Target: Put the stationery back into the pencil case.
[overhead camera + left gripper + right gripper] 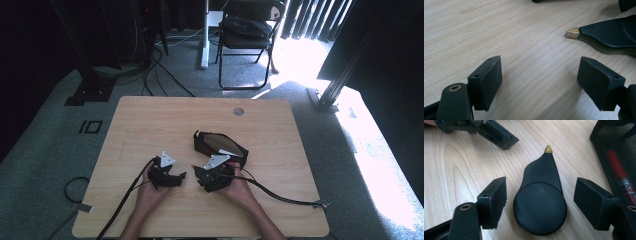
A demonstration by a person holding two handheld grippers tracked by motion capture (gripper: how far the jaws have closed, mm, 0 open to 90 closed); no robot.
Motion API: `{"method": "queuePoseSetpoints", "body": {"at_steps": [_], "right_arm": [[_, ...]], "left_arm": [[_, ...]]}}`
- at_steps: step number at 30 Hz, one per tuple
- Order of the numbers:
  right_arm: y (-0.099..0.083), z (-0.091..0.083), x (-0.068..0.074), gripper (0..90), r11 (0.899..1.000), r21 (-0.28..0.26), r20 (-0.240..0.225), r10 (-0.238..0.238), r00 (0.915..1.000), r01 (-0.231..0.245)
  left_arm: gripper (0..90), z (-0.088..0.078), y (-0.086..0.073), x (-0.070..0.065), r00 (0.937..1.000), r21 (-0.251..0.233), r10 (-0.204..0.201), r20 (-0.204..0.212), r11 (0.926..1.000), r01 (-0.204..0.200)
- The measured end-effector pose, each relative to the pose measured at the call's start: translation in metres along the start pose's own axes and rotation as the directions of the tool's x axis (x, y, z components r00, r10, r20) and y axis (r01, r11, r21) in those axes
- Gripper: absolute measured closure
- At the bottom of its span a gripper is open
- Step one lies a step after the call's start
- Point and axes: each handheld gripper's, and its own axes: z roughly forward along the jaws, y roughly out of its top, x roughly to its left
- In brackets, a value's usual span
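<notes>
Your right tool (pixel 540 202) stands wide astride the black teardrop-shaped object (pixel 541 202), lower centre of the frame, pads clear of it. Your left tool (pixel 549 80) gapes empty over the bench (pixel 499 30).

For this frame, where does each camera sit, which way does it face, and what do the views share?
High view: above the person's side, looking forward and down on the table; forearms, left gripper, right gripper.
Left gripper view: along its open jaws, low over the wood; black teardrop tool ahead.
Right gripper view: its jaws flank that tool; mesh holder beside.
Shared: the tool, the tabletop.
</notes>
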Motion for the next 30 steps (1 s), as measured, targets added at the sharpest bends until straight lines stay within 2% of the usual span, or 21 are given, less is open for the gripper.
{"method": "queuePoseSetpoints", "body": {"at_steps": [10,30], "right_arm": [[-0.0032,0.0049,-0.0005,31.1,1.000,0.026,-0.004,0.007,1.0000,-0.007],[-0.0035,0.0034,-0.0048,36.5,0.998,0.049,-0.016,0.035,0.9993,-0.034]], "left_arm": [[20.7,0.0000,0.0000,-0.0001,1.0000,0.000,-0.001,0.000,1.0000,0.001],[20.7,0.0000,0.0000,0.0000,1.0000,0.000,0.000,0.000,1.0000,0.000]]}}
